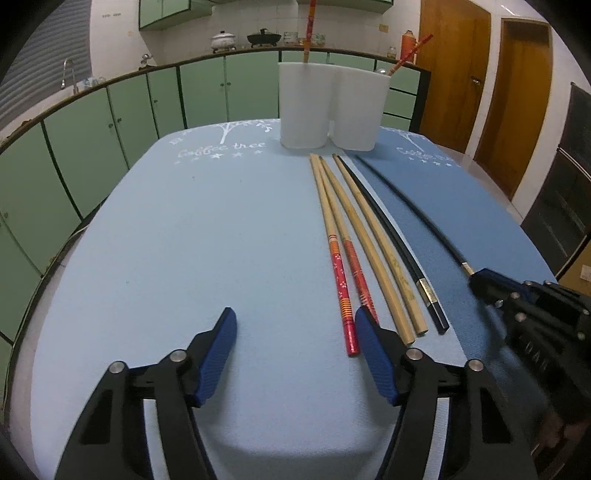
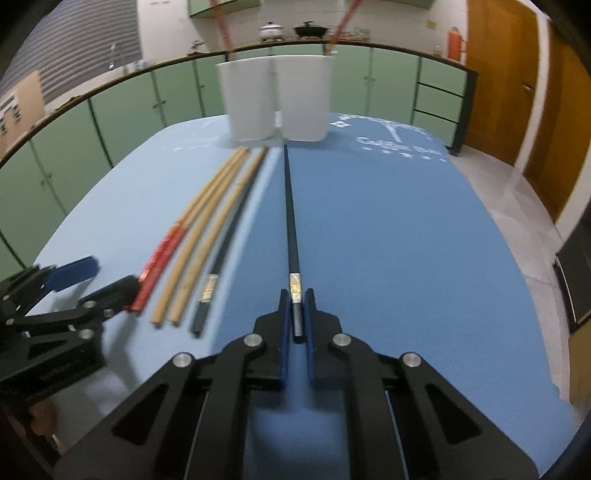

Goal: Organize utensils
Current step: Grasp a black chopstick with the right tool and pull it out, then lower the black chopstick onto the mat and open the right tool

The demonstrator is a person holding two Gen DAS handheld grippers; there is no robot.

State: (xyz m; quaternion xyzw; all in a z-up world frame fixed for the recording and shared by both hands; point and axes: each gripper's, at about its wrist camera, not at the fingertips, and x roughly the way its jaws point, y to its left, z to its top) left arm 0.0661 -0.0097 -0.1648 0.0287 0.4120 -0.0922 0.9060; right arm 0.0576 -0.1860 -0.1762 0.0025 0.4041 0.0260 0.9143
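A black chopstick (image 2: 290,221) is pinched at its thick end between the two blue pads of the right gripper (image 2: 296,314), and its thin tip is pointed toward the white holder (image 2: 273,99). The holder is seen at the far end of the table, and it is made of two joined compartments; one red-handled chopstick (image 1: 309,29) is standing in each of them. The left gripper (image 1: 295,332) is held with its fingers spread wide apart, and nothing is kept between them. Just beside its right finger (image 1: 373,354), five chopsticks are laid side by side on the light blue mat (image 1: 184,240): two with red handles (image 1: 341,291), two of plain wood (image 1: 384,280), and one more black one (image 1: 402,258). The darker blue mat (image 2: 388,240) is seen under the right gripper.
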